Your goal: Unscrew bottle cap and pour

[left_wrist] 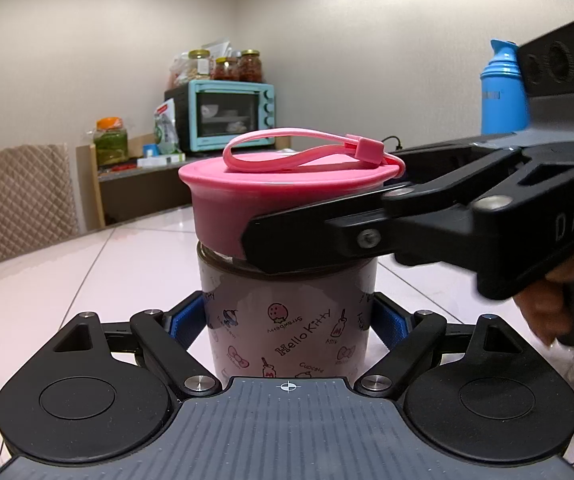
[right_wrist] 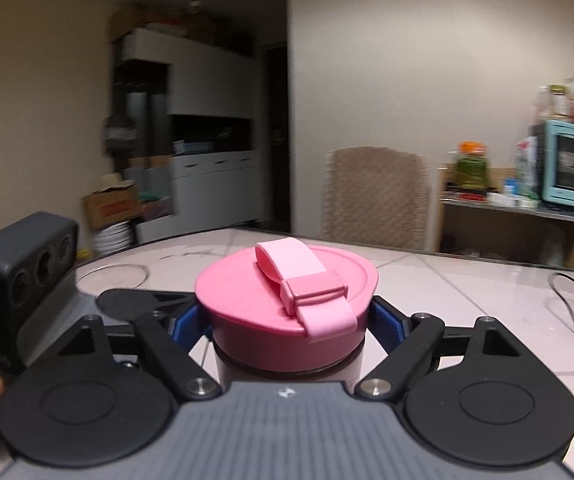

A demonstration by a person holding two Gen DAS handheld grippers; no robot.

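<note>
**Cap gripped, twist not yet begun**

Grip first: my left gripper [left_wrist: 287, 320] clamps the Hello Kitty bottle [left_wrist: 287, 320] upright on the pale tiled table [left_wrist: 67, 280], while my right gripper [right_wrist: 289, 320] pinches the pink cap [right_wrist: 283, 304]. I judge unscrewing comes next, needing a steady twist against the left's hold. Beyond stand a quilted chair [right_wrist: 375, 196] and a teal toaster oven [left_wrist: 231, 114].

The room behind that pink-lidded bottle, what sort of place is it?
Most likely a home kitchen or dining area. A turquoise toaster oven sits on a side shelf with jars of preserved food on top, a padded chair stands at the tiled table, and white cabinets line the far wall.
</note>
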